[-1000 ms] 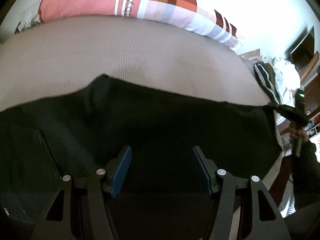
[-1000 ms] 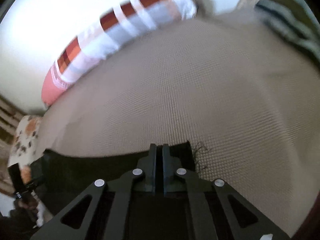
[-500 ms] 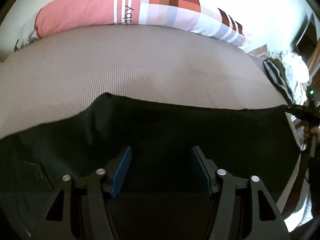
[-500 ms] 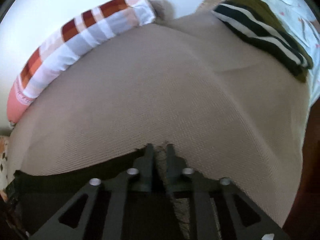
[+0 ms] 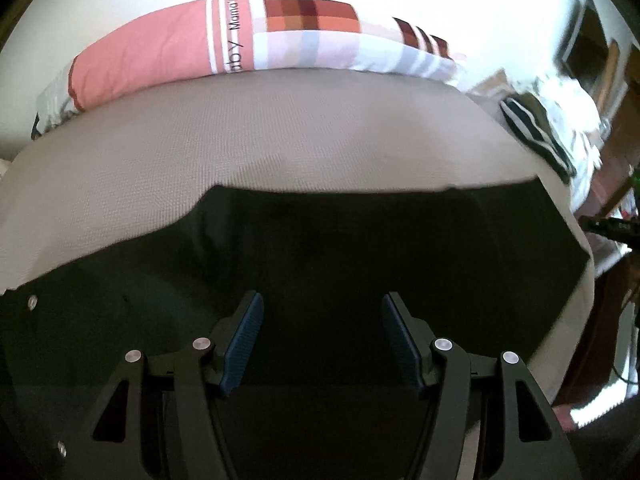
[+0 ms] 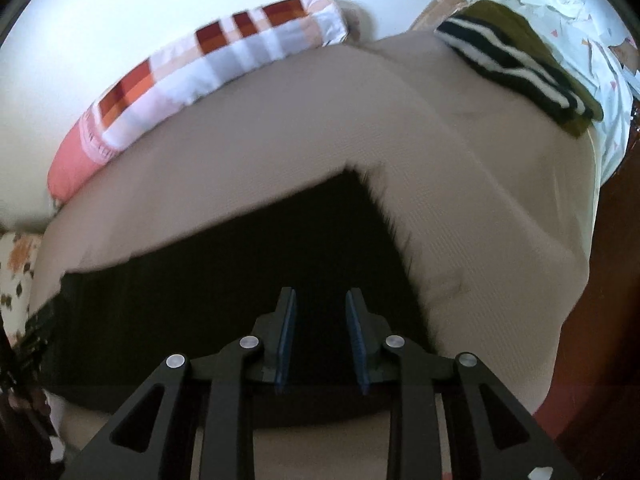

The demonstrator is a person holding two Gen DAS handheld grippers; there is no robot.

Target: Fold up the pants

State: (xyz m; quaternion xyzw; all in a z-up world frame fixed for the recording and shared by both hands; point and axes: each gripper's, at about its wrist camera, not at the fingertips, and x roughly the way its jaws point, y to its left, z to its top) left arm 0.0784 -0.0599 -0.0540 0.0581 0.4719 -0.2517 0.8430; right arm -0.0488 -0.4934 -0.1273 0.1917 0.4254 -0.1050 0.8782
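Two hand-held grippers were held over dark pants (image 5: 340, 248) spread flat on a beige bedcover (image 5: 240, 136). Nothing was gripped by the left gripper (image 5: 322, 340), whose blue-padded fingers (image 5: 242, 344) were parted wide, with the dark cloth lying beneath and ahead of them. The right gripper (image 6: 320, 338) was likewise released, its jaws set a narrower gap apart above the pants (image 6: 240, 280), whose frayed hem (image 6: 390, 216) was seen just ahead and to the right of its fingertips. Whether either gripper was touching the fabric could not be told. Beyond the garment, at the far edge of the bedcover (image 6: 480, 184), a long pillow (image 5: 248, 48) in pink, white and checked red-orange was laid along the wall. A folded olive garment with black and white stripes (image 6: 516, 60) was seen far ahead to the right of the right gripper, well apart from the pants, with white patterned bedding (image 6: 592, 32) beside it.
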